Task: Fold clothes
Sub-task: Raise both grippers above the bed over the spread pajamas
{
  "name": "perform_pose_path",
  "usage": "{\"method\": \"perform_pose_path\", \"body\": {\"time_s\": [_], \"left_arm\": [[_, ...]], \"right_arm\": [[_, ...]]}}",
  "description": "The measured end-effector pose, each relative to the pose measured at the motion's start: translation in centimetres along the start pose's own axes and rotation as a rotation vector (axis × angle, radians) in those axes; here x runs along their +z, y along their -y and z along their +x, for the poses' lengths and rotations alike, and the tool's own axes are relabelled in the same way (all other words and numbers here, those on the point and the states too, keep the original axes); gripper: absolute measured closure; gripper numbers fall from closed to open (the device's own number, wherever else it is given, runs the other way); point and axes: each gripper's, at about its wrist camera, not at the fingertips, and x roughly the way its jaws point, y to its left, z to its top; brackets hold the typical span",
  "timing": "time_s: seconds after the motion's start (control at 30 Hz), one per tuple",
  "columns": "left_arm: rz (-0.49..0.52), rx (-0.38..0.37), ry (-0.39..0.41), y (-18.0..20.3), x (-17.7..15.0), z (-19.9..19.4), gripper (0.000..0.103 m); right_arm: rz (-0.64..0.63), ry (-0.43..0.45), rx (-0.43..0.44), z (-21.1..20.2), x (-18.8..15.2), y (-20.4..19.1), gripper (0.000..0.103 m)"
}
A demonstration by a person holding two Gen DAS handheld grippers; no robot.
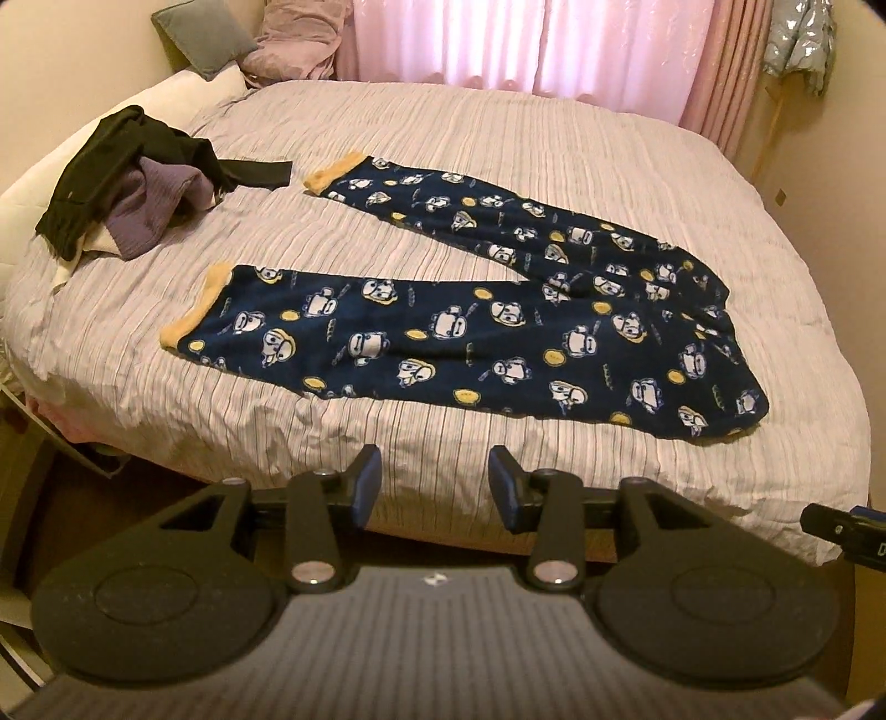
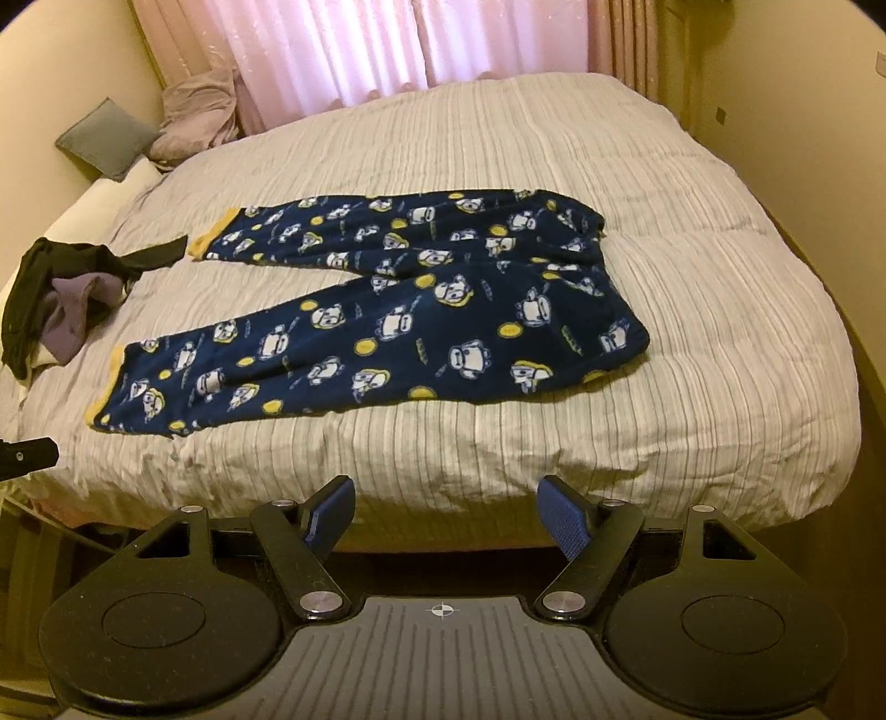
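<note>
striped bed (image 1: 498, 138), pajama pants (image 1: 498, 332) flat

Striped bed (image 1: 498, 138), pink curtains (image 1: 531, 39), perhaps daylight.

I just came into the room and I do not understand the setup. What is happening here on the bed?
A person holds a two-finger gripper in each hand and is about to fold clothes. The navy patterned pajama pants lie spread flat on the striped bedcover, legs apart in a V, not yet folded. The left gripper and the right gripper are both open and empty, hovering at the near edge of the bed, touching nothing. A heap of black and purple clothes waits beside the cuffs.
</note>
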Motion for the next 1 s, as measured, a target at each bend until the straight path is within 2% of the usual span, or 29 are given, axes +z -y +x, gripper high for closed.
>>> {"method": "perform_pose_path", "body": {"time_s": [0.67, 1.0], "left_arm": [[-0.014, -0.009, -0.009, 0.6, -1.2, -0.4, 0.062], [0.000, -0.022, -0.008, 0.7, 1.0, 2.2, 0.062]], "right_arm": [[0.003, -0.037, -0.004, -0.1, -1.0, 0.8, 0.027], [0.024, -0.042, -0.015, 1.8, 1.0, 0.7, 0.027]]}}
